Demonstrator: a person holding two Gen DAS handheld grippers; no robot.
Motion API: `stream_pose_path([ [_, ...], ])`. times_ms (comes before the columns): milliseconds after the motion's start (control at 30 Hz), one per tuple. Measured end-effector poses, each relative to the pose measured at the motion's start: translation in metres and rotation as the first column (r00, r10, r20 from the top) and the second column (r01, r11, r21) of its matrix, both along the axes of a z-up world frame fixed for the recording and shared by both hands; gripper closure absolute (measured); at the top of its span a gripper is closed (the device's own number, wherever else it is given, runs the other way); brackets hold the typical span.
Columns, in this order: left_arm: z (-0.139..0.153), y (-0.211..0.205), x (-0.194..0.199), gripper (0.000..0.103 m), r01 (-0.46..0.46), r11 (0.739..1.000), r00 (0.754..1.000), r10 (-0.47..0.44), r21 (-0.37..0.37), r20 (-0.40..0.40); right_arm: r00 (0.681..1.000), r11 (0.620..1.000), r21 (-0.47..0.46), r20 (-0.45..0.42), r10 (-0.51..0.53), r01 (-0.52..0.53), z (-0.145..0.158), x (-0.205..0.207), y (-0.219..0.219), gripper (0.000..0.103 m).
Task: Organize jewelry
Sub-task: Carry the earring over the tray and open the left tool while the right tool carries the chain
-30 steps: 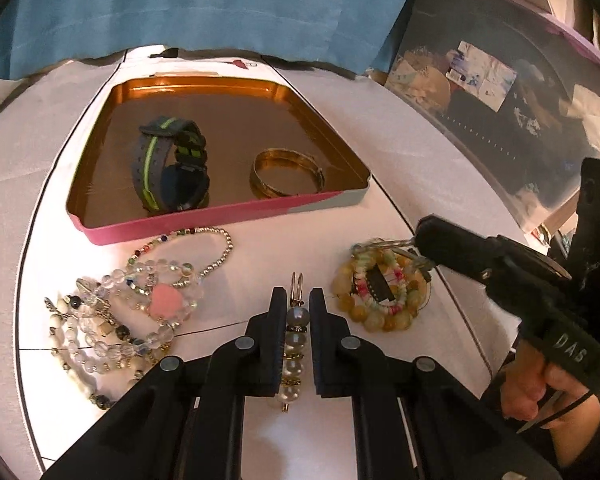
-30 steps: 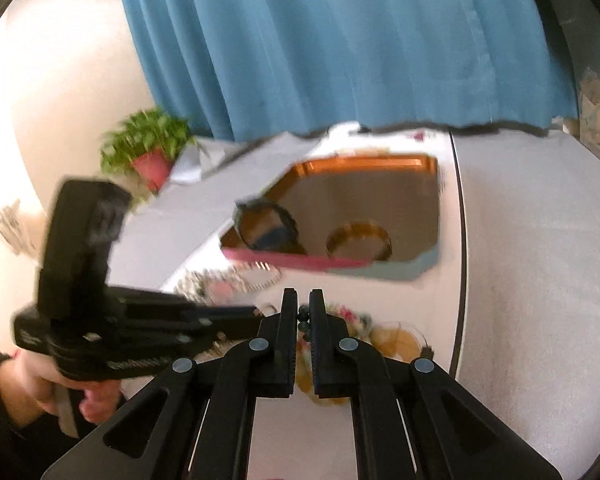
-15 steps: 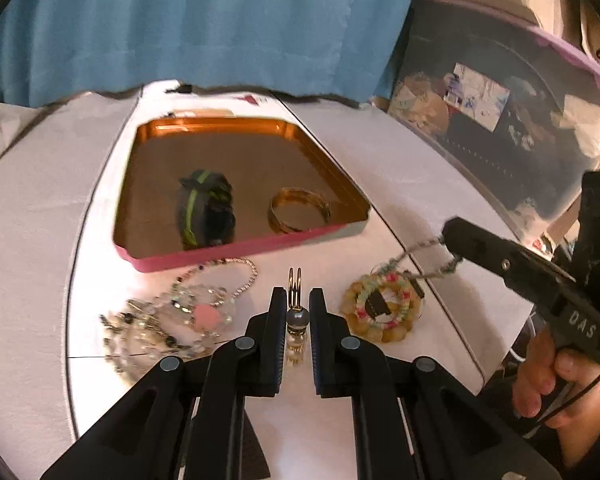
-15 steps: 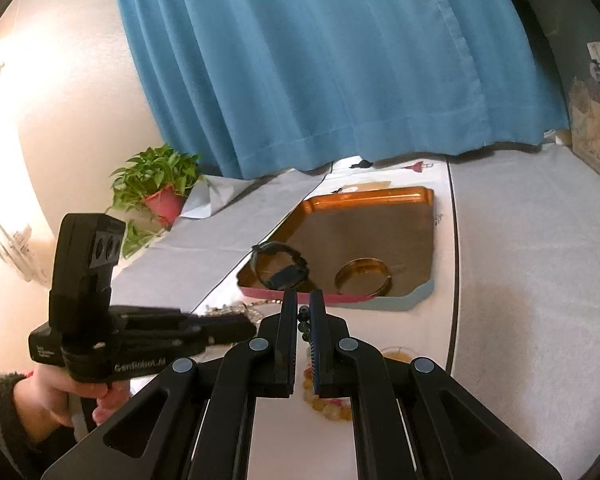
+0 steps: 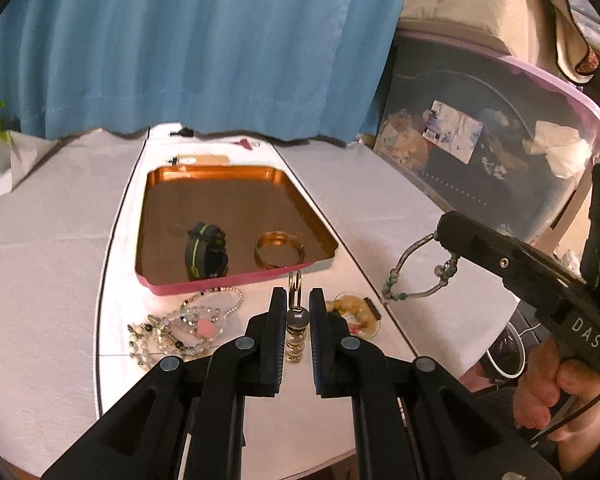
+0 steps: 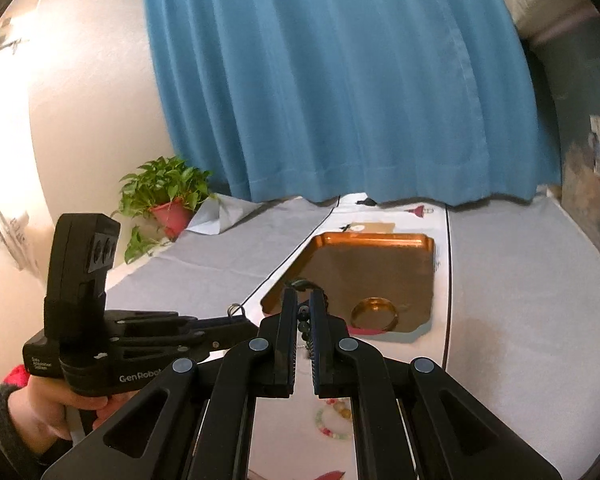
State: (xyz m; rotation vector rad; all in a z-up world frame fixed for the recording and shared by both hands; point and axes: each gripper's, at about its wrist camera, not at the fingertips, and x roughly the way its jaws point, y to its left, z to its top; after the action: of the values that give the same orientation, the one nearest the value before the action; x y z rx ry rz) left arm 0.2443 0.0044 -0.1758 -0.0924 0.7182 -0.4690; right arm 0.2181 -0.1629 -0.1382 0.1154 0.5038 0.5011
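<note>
My left gripper (image 5: pixel 298 304) is shut on a beaded keyring charm (image 5: pixel 296 330) with a metal ring at its top, held above the table. My right gripper (image 6: pixel 305 304) is shut on a thin silver bracelet with green beads (image 5: pixel 414 268), which hangs in the air to the right of the tray in the left wrist view. A copper tray with a pink rim (image 5: pixel 236 280) holds a dark watch with a green stripe (image 5: pixel 205 250) and a gold bangle (image 5: pixel 278 249). The tray (image 6: pixel 424 246) and the bangle (image 6: pixel 374 312) also show in the right wrist view.
A heap of clear and pink bead bracelets (image 5: pixel 180 330) lies in front of the tray. A yellow and pastel bead bracelet (image 5: pixel 354 312) lies on the table to its right. A potted plant (image 6: pixel 168 200) stands far left. A blue curtain (image 5: pixel 180 48) hangs behind. A dark storage bin (image 5: pixel 480 152) stands to the right.
Both grippers have risen from the table. The left one lifted the beaded charm. The right one lifted the silver bracelet off the yellow bead bracelet.
</note>
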Motion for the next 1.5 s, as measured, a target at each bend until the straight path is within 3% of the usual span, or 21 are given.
stream_pose_path([
  [333, 0.043, 0.011, 0.0, 0.094, 0.004, 0.999, 0.998, -0.002, -0.033, 0.068, 0.998, 0.996, -0.085, 0.058, -0.006, 0.011, 0.053, 0.005, 0.027, 0.097],
  [433, 0.064, 0.02, 0.002, 0.094, -0.002, 1.0, 0.992, 0.004, -0.016, 0.125, 0.997, 0.995, -0.102, 0.082, 0.001, 0.008, 0.064, 0.009, 0.036, 0.097],
  [633, 0.101, 0.057, 0.014, 0.094, -0.058, 0.993, 0.977, 0.077, -0.101, 0.198, 0.998, 1.0, -0.014, 0.068, 0.008, -0.007, 0.08, 0.033, 0.033, 0.097],
  [800, 0.108, 0.059, 0.033, 0.094, -0.063, 0.991, 0.969, 0.089, -0.115, 0.23, 0.998, 0.999, 0.039, 0.065, -0.007, 0.004, 0.078, 0.056, 0.024, 0.097],
  [933, 0.095, 0.054, 0.056, 0.094, -0.07, 0.992, 0.971, 0.091, -0.102, 0.22, 0.997, 1.0, 0.0, 0.08, -0.021, 0.021, 0.066, 0.076, 0.026, 0.097],
  [1067, 0.062, 0.049, 0.085, 0.094, -0.078, 0.992, 0.976, 0.095, -0.097, 0.194, 0.998, 1.0, -0.015, 0.059, -0.019, 0.019, 0.044, 0.099, 0.022, 0.097],
  [1233, 0.018, 0.047, 0.118, 0.094, -0.094, 0.993, 0.99, 0.1, -0.071, 0.095, 0.998, 0.996, -0.071, 0.042, -0.045, 0.048, 0.014, 0.125, 0.015, 0.097],
  [1400, -0.019, 0.058, 0.142, 0.094, -0.127, 0.991, 0.992, 0.128, -0.05, 0.006, 0.994, 0.998, 0.013, -0.091, -0.059, 0.061, -0.031, 0.163, -0.005, 0.097],
  [1500, -0.037, 0.064, 0.155, 0.094, -0.153, 0.987, 0.987, 0.15, -0.044, -0.05, 0.984, 0.997, 0.007, -0.158, -0.078, 0.08, -0.056, 0.175, -0.012, 0.097],
])
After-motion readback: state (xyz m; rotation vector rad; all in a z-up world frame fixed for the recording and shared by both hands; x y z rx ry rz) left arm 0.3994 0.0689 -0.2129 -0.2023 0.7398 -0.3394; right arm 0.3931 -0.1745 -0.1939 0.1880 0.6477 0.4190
